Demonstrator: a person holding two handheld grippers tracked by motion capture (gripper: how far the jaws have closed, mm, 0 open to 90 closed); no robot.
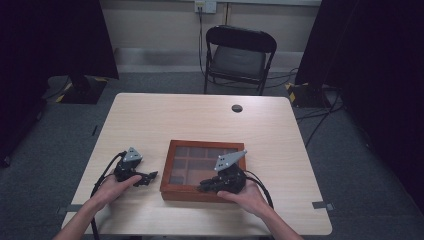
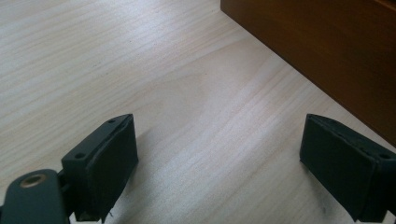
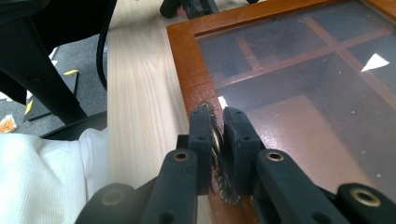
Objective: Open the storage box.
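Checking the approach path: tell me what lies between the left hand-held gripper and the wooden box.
Bare tabletop only. In the left gripper view, pale wood runs from the open left hand-held gripper to the wooden box wall; the high view agrees.

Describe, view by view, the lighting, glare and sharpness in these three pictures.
High view: dim, black curtains at both sides. Left gripper view: bright, table grain sharp, the near jaws soft. Right gripper view: white glints on the box lid's glass, near jaws blurred around a small metal clasp.
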